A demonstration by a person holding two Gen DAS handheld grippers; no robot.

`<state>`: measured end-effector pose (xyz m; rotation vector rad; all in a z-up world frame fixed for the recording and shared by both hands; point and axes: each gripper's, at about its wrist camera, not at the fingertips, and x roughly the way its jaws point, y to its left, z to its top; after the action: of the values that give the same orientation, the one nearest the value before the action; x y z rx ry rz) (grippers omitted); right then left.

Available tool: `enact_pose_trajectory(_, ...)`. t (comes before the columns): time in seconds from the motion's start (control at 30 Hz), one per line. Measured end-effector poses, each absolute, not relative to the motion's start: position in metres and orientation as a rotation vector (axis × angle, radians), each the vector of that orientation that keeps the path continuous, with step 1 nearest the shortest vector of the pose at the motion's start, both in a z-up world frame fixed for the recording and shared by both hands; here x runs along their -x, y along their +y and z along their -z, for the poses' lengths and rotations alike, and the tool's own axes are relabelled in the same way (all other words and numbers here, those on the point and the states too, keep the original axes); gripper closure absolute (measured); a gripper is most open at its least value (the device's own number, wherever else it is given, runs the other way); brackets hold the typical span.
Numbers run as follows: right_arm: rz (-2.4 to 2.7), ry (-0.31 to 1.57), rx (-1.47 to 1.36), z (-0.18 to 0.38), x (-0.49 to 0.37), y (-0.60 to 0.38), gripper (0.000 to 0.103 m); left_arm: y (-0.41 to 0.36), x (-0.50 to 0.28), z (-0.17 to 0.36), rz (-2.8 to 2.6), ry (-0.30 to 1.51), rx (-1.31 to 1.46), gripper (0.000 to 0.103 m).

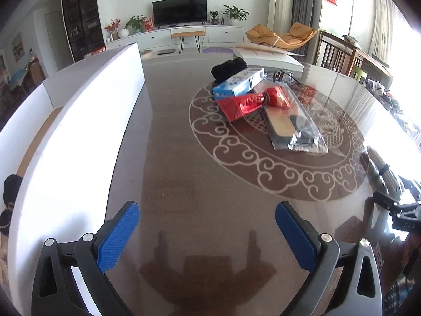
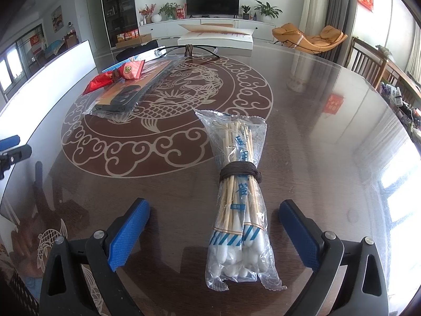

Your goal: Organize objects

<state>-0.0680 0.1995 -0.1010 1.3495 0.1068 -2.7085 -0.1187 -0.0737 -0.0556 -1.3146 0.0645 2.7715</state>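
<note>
— Cotton swabs (image 2: 238,226), bagged, are seen lying on the glass table (image 2: 315,121) between the spread jaws of the right gripper (image 2: 214,233), untouched.

— And the left gripper (image 1: 208,233)?

— Spread wide too; nothing is held. A white box (image 1: 79,121) is seen beside it.

The left gripper (image 1: 208,234) hangs low over the glass table top (image 1: 184,158), jaws spread wide with nothing between them, its blue pads (image 1: 118,237) angled outward; its dark reflection lies on the glass just beneath. The right gripper (image 2: 214,234) also sits low over the table top, jaws wide apart and clear of contact. From the right wrist view, the left gripper's tip shows at the far left edge.
</note>
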Motion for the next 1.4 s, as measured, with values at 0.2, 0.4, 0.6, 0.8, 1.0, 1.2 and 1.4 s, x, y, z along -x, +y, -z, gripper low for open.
enact_pose_trajectory(0.2,2.702,0.111,-1.348,0.101,0.068,0.199,0.003,-0.045,0.198,0.042,-2.720,0.243,1.227,0.000)
enact_pose_trajectory(0.4,2.701,0.111,-1.348,0.101,0.068,0.199,0.003,0.005,0.252,0.056,-2.627,0.479,1.161,0.013)
enact_pose_trajectory(0.6,2.699,0.110,-1.348,0.101,0.068,0.199,0.003,-0.006,0.268,0.074,-2.535,0.166,1.303,0.084)
enact_pose_trajectory(0.8,2.695,0.111,-1.346,0.101,0.067,0.199,0.003,-0.039,0.169,0.077,-2.564,-0.044,1.354,0.085)
enact_pose_trajectory(1.0,2.694,0.109,-1.347,0.102,0.067,0.199,0.002,-0.064,0.111,0.086,-2.642,-0.120,1.395,0.049)
enact_pose_trajectory(1.2,2.618,0.131,-1.405,0.101,0.074,0.199,0.000,-0.045,0.113,0.094,-2.668,0.145,1.340,0.056)
enact_pose_trajectory(1.4,2.563,0.075,-1.468,0.087,0.090,0.218,0.068,-0.055,0.106,0.087,-2.693,0.048,1.307,0.082)
